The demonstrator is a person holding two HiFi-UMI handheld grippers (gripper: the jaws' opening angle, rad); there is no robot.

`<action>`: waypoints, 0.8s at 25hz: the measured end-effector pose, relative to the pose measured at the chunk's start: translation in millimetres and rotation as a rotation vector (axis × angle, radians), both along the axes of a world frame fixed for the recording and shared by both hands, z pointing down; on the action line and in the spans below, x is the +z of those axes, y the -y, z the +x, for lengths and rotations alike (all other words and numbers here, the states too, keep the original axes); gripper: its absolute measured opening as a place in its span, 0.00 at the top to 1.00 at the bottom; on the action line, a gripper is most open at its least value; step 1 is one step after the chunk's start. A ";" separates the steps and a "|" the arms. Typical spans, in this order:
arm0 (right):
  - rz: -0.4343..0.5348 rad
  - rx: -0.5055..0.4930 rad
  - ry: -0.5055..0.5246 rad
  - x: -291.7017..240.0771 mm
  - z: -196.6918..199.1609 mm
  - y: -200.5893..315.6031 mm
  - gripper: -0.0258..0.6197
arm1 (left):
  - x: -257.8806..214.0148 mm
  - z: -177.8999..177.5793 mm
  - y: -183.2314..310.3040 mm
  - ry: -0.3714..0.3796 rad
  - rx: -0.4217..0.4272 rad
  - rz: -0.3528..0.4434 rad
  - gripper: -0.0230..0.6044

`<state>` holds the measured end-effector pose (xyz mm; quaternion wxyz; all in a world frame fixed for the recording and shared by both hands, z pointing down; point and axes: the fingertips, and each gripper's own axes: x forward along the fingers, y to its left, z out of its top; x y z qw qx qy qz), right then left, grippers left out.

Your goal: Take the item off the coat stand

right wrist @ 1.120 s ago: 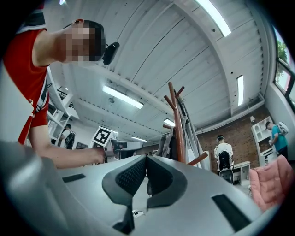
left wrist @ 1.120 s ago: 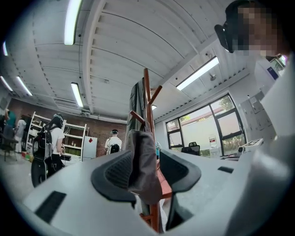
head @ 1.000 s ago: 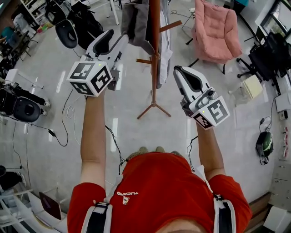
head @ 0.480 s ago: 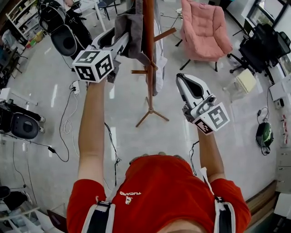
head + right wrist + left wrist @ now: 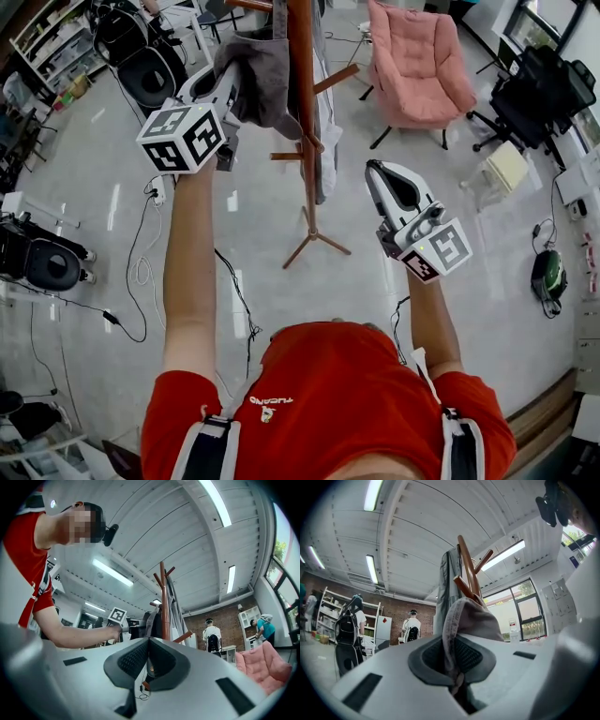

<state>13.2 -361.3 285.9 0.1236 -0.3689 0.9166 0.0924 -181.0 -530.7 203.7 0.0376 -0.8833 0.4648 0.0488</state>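
Note:
A wooden coat stand (image 5: 302, 141) rises in front of me, with a grey cloth item (image 5: 262, 80) draped on its left pegs and a longer pale garment (image 5: 324, 122) hanging behind the pole. My left gripper (image 5: 231, 90) is raised to that grey item and shut on a fold of it. In the left gripper view the grey fabric (image 5: 468, 620) is pinched between the pads of the left gripper (image 5: 452, 645). My right gripper (image 5: 374, 169) hovers lower, right of the pole, shut with nothing in it. In its own view the right gripper (image 5: 149, 641) points at the stand (image 5: 162, 602).
A pink armchair (image 5: 417, 66) stands behind the coat stand at the right. Black office chairs (image 5: 150, 75) are at the back left and another dark chair (image 5: 548, 94) at the far right. Cables (image 5: 141, 272) trail over the floor on the left. People stand by shelves (image 5: 412, 630).
My left gripper has risen to the grey item and closed on its fabric. The right gripper has barely moved.

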 end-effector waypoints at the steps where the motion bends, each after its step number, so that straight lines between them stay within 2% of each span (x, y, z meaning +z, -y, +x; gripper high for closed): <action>1: 0.002 -0.003 0.001 -0.9 -0.5 -0.6 0.92 | -4.0 -3.5 -0.7 -0.007 -0.011 0.001 0.93; 12: 0.024 -0.032 0.014 -7.9 3.9 -7.5 0.92 | -49.8 -43.5 -14.8 -0.097 -0.129 0.025 0.93; 20: 0.027 -0.075 0.020 -10.6 -10.9 -20.9 0.92 | -43.4 -71.1 -61.7 -0.093 -0.184 0.033 0.93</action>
